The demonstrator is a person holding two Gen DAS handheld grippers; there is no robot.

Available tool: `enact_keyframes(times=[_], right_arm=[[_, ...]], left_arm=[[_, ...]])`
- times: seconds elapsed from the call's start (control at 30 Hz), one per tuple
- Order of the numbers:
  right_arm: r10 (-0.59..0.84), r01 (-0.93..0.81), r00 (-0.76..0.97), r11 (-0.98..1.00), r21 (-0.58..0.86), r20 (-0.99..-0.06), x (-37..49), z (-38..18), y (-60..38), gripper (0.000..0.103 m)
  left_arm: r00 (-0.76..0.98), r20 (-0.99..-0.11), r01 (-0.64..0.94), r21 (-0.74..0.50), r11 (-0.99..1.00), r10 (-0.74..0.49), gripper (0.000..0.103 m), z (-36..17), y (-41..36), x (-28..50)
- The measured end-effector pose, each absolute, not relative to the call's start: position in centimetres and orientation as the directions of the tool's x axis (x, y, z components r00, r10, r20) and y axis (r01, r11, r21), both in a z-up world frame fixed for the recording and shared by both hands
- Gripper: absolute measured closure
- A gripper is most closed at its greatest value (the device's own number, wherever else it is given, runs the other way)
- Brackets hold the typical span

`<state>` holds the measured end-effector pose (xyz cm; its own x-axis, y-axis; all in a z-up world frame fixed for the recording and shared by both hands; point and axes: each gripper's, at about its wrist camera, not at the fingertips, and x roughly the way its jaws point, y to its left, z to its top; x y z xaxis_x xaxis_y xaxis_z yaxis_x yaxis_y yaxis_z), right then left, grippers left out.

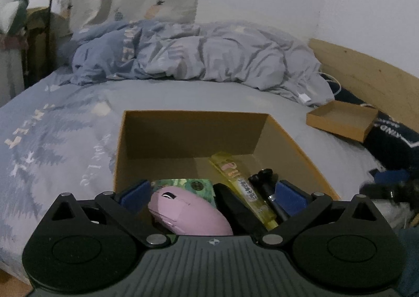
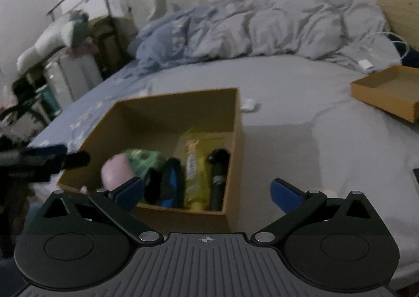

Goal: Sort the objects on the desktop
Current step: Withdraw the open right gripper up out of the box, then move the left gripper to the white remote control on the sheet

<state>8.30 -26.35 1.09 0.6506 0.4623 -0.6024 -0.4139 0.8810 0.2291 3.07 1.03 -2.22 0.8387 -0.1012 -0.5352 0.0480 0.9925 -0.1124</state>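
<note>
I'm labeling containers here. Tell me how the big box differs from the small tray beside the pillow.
The box has tall walls; the tray is shallow. The box holds a pink mouse, a yellow pack and dark items; the tray looks empty. The box sits mid-bed near both grippers; the tray lies further away towards the headboard. Both are open brown cardboard.

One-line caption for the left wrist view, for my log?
Open left gripper hovering over brown cardboard box on the bed, holding pink computer mouse, yellow tube and black cylinder.

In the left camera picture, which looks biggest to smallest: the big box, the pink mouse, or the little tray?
1. Big box
2. Pink mouse and little tray: these look about alike, and the mouse is much nearer the camera, so I won't rank them.
</note>
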Motion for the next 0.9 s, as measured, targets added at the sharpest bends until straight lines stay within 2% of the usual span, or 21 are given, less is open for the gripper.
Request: enact_keyframes(times=[0.23,0.43,0.67,0.9], right_arm=[[0.389,-0.324,0.709,0.921,0.219,-0.588,9.2,0.2,-27.7,0.000],[0.431,-0.348,0.686,0.902,0.255,-0.586,9.5,-0.5,-27.9,0.000],[0.478,-0.359,0.653,0.878,0.315,-0.587,10.0,-0.2,-27.5,0.000],[0.549,-0.349,0.630,0.832,0.430,-0.549,11.0,1.2,-28.4,0.000]], left_arm=[[0.831,-0.547,0.063,-0.082,0.995,-0.098,0.000,-2.8,0.4,3.2],[0.820,-0.563,0.060,-0.094,0.994,-0.103,0.000,-3.2,0.4,3.4],[0.775,-0.609,0.053,-0.199,0.979,-0.166,0.000,-3.8,1.3,4.1],[0.804,-0.557,0.044,-0.296,0.954,-0.210,0.000,-1.3,3.1,3.8]])
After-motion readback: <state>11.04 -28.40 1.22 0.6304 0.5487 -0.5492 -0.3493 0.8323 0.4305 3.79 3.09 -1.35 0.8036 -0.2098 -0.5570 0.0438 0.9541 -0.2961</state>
